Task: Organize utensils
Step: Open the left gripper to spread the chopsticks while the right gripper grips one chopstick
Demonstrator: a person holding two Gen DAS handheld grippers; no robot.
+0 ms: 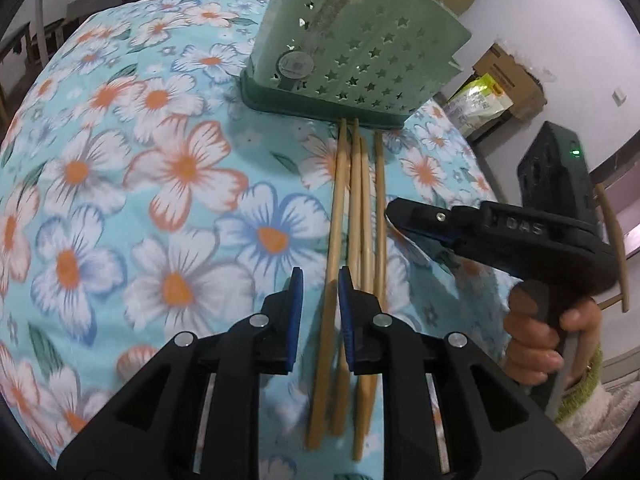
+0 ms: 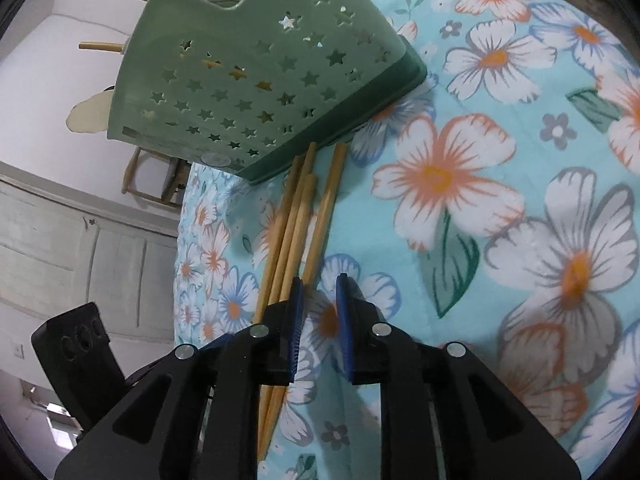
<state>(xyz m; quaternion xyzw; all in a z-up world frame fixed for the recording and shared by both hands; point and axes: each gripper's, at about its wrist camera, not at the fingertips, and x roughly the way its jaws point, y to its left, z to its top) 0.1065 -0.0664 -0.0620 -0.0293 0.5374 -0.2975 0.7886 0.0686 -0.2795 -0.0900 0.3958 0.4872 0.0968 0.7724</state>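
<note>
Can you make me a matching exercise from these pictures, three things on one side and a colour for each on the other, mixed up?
Things:
1. utensil holder
2. chopsticks
3. tablecloth

Colours:
A. light wood
B. pale blue with orange and white flowers
C. green with star-shaped holes

Pairs: 1-C, 2-A, 3-B

Left claw (image 1: 320, 292) slightly parted, right claw (image 2: 319, 296) likewise, tilted downward
</note>
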